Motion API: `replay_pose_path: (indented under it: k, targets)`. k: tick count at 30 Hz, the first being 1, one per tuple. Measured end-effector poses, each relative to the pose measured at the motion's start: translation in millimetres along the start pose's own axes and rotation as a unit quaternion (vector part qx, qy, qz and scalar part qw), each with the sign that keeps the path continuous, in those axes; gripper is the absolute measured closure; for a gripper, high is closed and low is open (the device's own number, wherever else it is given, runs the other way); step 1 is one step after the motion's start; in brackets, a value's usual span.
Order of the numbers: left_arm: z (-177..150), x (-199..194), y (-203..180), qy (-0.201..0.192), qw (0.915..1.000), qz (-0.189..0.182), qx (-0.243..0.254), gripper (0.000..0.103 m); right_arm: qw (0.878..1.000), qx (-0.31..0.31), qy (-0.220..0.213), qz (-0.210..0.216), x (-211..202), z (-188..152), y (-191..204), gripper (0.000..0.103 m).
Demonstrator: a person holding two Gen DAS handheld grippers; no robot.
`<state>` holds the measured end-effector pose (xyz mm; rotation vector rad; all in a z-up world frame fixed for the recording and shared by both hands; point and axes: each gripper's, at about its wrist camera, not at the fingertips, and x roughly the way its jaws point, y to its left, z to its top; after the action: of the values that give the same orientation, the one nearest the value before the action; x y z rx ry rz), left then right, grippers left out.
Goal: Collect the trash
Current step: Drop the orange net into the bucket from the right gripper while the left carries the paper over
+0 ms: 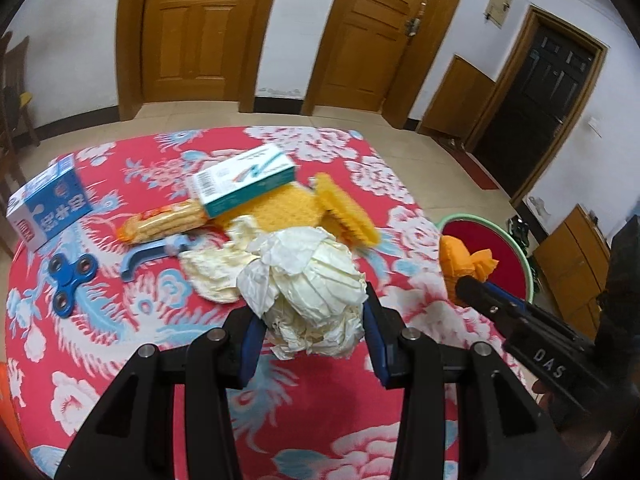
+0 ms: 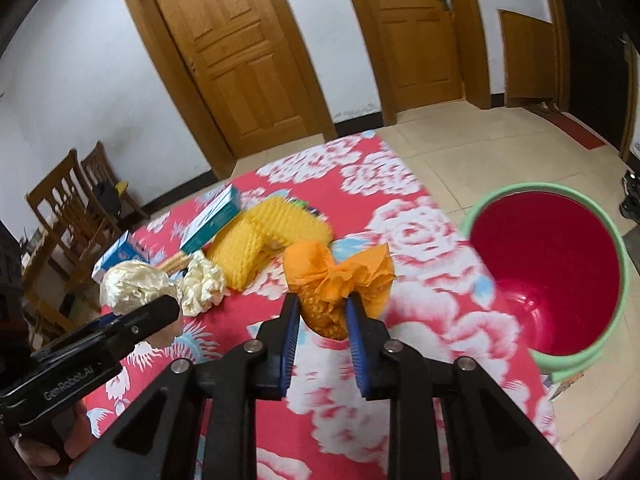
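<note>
My left gripper (image 1: 312,312) is shut on a crumpled cream paper wad (image 1: 308,280), held above the red floral tablecloth (image 1: 160,340); the wad also shows in the right wrist view (image 2: 134,286). My right gripper (image 2: 322,308) is shut on a crumpled orange paper wad (image 2: 336,276), seen from the left wrist view too (image 1: 466,258). A second cream wad (image 2: 202,284) lies on the cloth. A red bucket with a green rim (image 2: 548,272) stands on the floor right of the table, close to the orange wad.
On the cloth lie yellow foam netting (image 1: 344,208), a teal and white box (image 1: 244,180), a blue and white carton (image 1: 48,204), a biscuit packet (image 1: 164,220), a blue fidget spinner (image 1: 70,276) and a blue hooked tool (image 1: 156,250). Wooden chairs (image 2: 68,208) stand far left.
</note>
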<state>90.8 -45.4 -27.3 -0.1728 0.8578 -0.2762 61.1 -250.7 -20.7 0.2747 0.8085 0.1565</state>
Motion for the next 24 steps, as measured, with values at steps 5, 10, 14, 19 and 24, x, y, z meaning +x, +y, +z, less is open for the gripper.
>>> replay_pose_path:
  k: [5, 10, 14, 19, 24]
  targets:
    - [4, 8, -27, 0.004, 0.9996, -0.013, 0.024, 0.058, 0.999, 0.027, -0.019, -0.018, -19, 2, -32, 0.077]
    - [8, 19, -56, 0.011, 0.9984, -0.025, 0.05, 0.058, 0.997, 0.06, -0.029, -0.04, -30, 3, -67, 0.077]
    - [11, 30, -77, 0.015, 0.9971, -0.032, 0.068, 0.058, 0.994, 0.084, -0.031, -0.055, -31, 2, -94, 0.077]
    - [13, 46, -99, 0.027, 0.9953, -0.038, 0.085, 0.058, 0.991, 0.107, -0.029, -0.072, -31, 0, -125, 0.077]
    - [14, 58, -120, 0.037, 0.9926, -0.047, 0.106, 0.058, 0.988, 0.128, -0.026, -0.081, -26, -2, -148, 0.075]
